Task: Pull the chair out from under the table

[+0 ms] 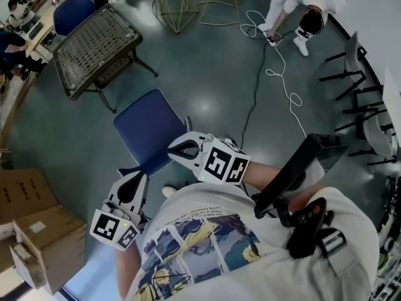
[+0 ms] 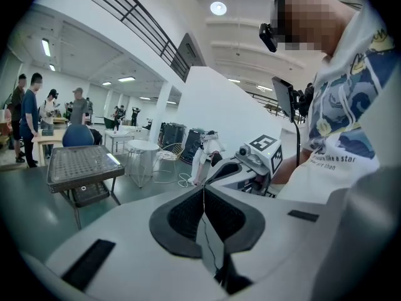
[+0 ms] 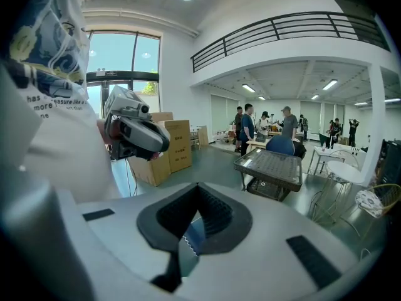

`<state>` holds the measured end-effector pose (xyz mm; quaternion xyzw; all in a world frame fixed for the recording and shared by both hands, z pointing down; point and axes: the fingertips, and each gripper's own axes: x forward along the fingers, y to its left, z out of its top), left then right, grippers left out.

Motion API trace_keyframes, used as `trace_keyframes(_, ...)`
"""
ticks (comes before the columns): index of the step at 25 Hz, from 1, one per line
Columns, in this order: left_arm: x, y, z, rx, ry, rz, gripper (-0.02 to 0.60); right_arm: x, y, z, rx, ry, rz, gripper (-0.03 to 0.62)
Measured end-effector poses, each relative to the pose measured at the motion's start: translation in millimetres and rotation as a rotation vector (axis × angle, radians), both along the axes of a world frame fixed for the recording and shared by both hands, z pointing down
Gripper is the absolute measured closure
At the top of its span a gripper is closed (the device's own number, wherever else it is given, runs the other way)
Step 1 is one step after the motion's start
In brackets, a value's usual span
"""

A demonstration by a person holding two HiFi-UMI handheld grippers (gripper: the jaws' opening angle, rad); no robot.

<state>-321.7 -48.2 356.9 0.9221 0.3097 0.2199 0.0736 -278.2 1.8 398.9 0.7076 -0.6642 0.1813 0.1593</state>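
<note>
A blue padded chair [image 1: 150,127] stands on the dark floor, apart from the dark mesh-top table [image 1: 94,42], its near edge just in front of me. My left gripper [image 1: 133,179] hangs by the chair's near left corner, its jaws shut with nothing between them [image 2: 203,190]. My right gripper [image 1: 175,148] is over the chair's near right edge, also shut [image 3: 198,188]. Below its closed jaws a sliver of the blue seat [image 3: 191,234] with white stitching shows. I cannot see either gripper touching the chair. The table [image 3: 269,165] lies some way ahead.
Cardboard boxes [image 1: 37,237] sit at the near left. A second blue chair [image 1: 72,11] stands behind the table. A white cable [image 1: 276,74] trails across the floor toward a crouching person [image 1: 301,5]. Black-legged chairs [image 1: 351,74] line the right; a wire-base round table [image 1: 172,5] is at the back.
</note>
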Motion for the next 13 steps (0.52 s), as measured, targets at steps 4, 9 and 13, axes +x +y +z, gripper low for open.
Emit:
trace_keyframes(4,-0.2,-1.8,1.1,0.000,0.001,-0.004,0.571,-1.8,-2.2,2.9,-0.005,0.002,-0.011,0.583)
trace_keyframes(9,4.4,2.2,-1.1,0.000,0.002,-0.010,0.571,2.1,0.9,3.2,-0.013,0.011,-0.026,0.583)
trace_keyframes(13,4.0,-2.8,-3.2,0.000,0.002,-0.012,0.571,1.9,-4.5,1.7,-0.018,0.016,-0.037,0.583)
